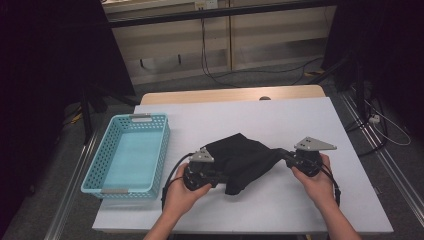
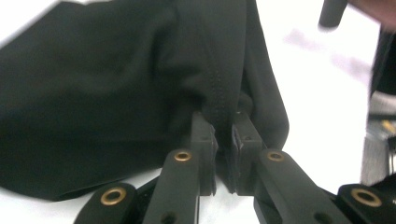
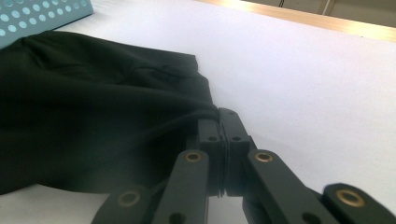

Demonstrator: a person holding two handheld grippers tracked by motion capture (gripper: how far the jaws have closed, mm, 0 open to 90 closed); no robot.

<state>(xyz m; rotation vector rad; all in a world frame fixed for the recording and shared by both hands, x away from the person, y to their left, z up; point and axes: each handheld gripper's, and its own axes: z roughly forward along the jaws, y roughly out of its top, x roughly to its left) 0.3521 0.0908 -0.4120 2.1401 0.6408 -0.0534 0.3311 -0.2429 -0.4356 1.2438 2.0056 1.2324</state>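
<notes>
A: What's the cloth (image 1: 243,159) like?
B: Black, soft, matte, rumpled, lying mid-table (image 1: 280,117) right of the perforated teal basket (image 1: 156,157).
A: And the grippers?
B: Left gripper (image 2: 224,135) pinches a stitched seam; right gripper (image 3: 218,125) is clamped on a thin hem.

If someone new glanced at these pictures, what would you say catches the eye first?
The black cloth bunched at the middle of the white table stands out first, pinched at one edge by the left gripper and at the opposite edge by the right gripper. Next comes the empty turquoise basket at the table's left edge.
</notes>
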